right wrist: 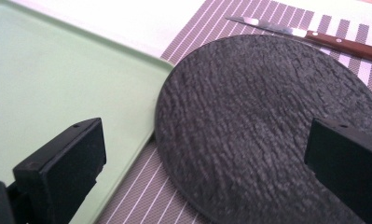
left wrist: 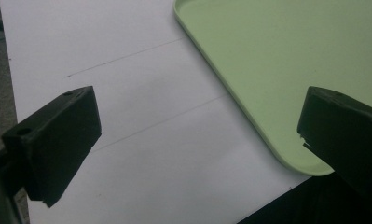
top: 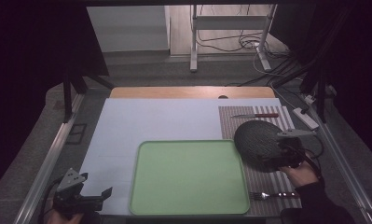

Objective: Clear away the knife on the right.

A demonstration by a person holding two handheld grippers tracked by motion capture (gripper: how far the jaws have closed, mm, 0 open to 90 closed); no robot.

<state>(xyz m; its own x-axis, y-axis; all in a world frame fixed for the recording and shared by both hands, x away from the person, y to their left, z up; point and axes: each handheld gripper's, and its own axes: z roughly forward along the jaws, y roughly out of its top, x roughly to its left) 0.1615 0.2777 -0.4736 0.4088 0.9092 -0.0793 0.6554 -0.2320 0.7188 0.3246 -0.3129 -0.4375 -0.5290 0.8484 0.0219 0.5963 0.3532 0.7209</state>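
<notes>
Dark round plate [top: 259,142] on the striped placemat [top: 267,186], right next to the green tray [top: 188,177].

The right gripper [top: 286,156] sits at the plate's near right edge with jaws spread wide; can't tell if it's actually touching it. Its own view shows the rough plate [right wrist: 267,126] with its rim just reaching the tray [right wrist: 58,88], plus a wooden-handled knife [right wrist: 309,37] behind. The high view adds a fork [top: 272,194] on the placemat's near end. The left gripper [top: 88,198] is wide open too, holding nothing, over the white sheet [left wrist: 127,116] by the tray corner [left wrist: 267,70]. Tray's got nothing in it.
</notes>
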